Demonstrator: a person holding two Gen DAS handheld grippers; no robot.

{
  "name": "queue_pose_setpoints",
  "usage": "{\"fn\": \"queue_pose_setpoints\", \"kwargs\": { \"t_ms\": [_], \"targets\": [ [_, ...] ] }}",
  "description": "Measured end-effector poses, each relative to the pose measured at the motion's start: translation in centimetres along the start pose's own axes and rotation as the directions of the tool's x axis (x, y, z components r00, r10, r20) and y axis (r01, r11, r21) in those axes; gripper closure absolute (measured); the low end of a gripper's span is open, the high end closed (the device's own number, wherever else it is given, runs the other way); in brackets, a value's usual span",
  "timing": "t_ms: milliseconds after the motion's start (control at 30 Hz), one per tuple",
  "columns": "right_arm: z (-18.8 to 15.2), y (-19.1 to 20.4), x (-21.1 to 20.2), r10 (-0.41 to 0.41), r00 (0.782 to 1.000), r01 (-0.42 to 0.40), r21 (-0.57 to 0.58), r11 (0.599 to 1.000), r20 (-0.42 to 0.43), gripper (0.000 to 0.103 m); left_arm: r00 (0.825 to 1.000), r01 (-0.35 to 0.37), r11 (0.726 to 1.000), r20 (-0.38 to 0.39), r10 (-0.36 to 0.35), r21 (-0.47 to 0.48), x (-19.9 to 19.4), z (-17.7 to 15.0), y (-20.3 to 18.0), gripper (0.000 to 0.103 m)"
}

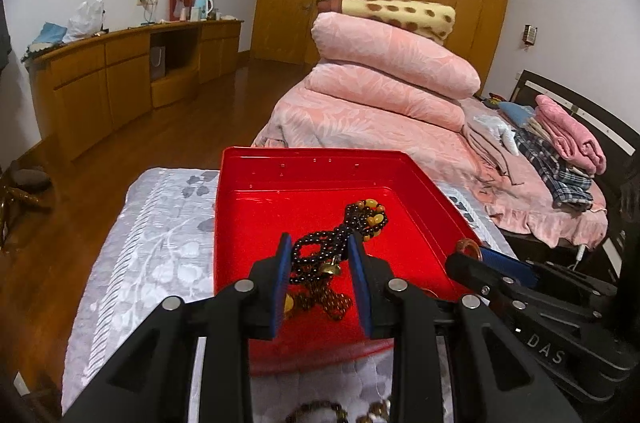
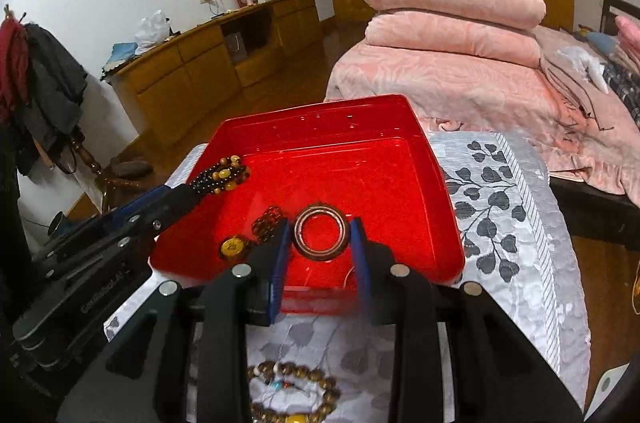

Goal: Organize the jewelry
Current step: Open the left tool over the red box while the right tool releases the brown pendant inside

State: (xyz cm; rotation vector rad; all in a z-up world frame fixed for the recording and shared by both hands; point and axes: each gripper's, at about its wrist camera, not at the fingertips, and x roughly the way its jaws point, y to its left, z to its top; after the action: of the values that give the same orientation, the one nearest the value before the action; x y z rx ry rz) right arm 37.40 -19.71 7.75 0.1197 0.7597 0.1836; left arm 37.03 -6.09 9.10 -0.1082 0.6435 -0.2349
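Observation:
A red tray [image 1: 248, 207] [image 2: 400, 159] stands on a small table with a silver leaf-patterned cloth. My left gripper [image 1: 319, 263] is over the tray and shut on a dark bead necklace with amber beads [image 1: 352, 223]; it also shows in the right wrist view [image 2: 224, 175], hanging from the left gripper's tips. My right gripper [image 2: 320, 247] holds a brown ring-shaped bangle [image 2: 319, 232] between its blue pads above the tray floor. A brown bead bracelet with a yellow bead [image 2: 240, 245] lies in the tray. Another wooden bead bracelet [image 2: 292, 395] lies on the cloth below my right gripper.
A bed with pink quilts [image 1: 384, 95] stands behind and right of the table. A wooden sideboard [image 1: 120, 71] lines the left wall. A coat stand with clothes [image 2: 36, 75] is at the left. Folded clothes [image 1: 560, 147] lie on the bed.

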Motion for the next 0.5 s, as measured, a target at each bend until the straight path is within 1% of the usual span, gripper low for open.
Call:
{"fn": "queue_pose_setpoints", "kwargs": {
  "t_ms": [267, 333, 367, 400, 433, 467, 500],
  "targets": [
    [0.4, -1.1, 2.3, -0.019, 0.999, 0.02, 0.022, 1.0, -0.035, 0.074, 0.999, -0.017, 1.0, -0.051, 0.016, -0.018, 2.9, -0.1, 0.7, 0.075],
    [0.4, -1.1, 2.7, -0.023, 0.999, 0.023, 0.023, 0.999, -0.041, 0.072, 0.998, -0.019, 1.0, -0.064, 0.018, -0.022, 3.6, -0.1, 0.8, 0.074],
    [0.4, -1.2, 2.9, -0.027, 0.999, 0.028, 0.023, 0.999, -0.039, 0.067, 0.997, -0.022, 0.999, -0.071, 0.02, -0.025, 3.8, -0.2, 0.9, 0.073],
    [0.4, -1.3, 3.0, -0.029, 0.999, 0.03, 0.023, 0.999, -0.039, 0.055, 0.997, -0.022, 0.999, -0.074, 0.02, -0.027, 3.9, -0.3, 1.0, 0.072],
    [0.2, -1.3, 3.0, -0.036, 0.999, 0.037, 0.022, 0.999, -0.035, 0.052, 0.997, -0.021, 0.999, -0.077, 0.019, -0.03, 4.0, -0.3, 1.0, 0.065],
    [0.1, -1.4, 2.9, -0.043, 0.999, 0.043, 0.024, 0.999, -0.029, 0.051, 0.997, -0.021, 0.999, -0.076, 0.018, -0.032, 3.9, -0.4, 1.1, 0.053],
    [0.2, -1.5, 2.9, -0.045, 0.999, 0.045, 0.028, 0.999, -0.025, 0.045, 0.997, -0.024, 0.999, -0.071, 0.022, -0.035, 3.9, -0.3, 1.1, 0.049]
  ]
}}
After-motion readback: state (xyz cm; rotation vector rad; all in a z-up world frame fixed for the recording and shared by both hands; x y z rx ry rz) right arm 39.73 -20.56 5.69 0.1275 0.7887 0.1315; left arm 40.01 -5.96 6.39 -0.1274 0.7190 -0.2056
